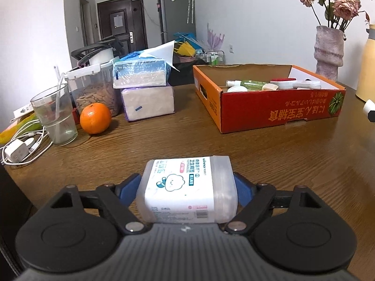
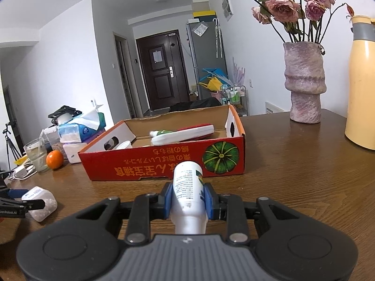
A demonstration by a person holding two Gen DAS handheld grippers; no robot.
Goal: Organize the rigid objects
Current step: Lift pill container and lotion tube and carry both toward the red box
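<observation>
A clear plastic box of cotton swabs [image 1: 185,187] with a white label lies on the wooden table, and my left gripper [image 1: 187,180] has its blue pads against both of its sides. The same swab box [image 2: 39,203] shows at the left edge of the right wrist view. My right gripper [image 2: 188,188] is shut on a white bottle [image 2: 187,180] that points forward, just before the red cardboard box [image 2: 145,166]. That open red box [image 1: 281,112] sits at the far right of the table and holds a green bottle [image 1: 253,84] and several white items.
On the left stand an orange [image 1: 95,118], a glass with a straw [image 1: 56,117], a white charger with cables [image 1: 16,151], stacked tissue packs [image 1: 147,103] and a jar of nuts [image 1: 93,93]. A pink vase [image 2: 304,86] and a yellow thermos [image 2: 362,89] stand at the far right.
</observation>
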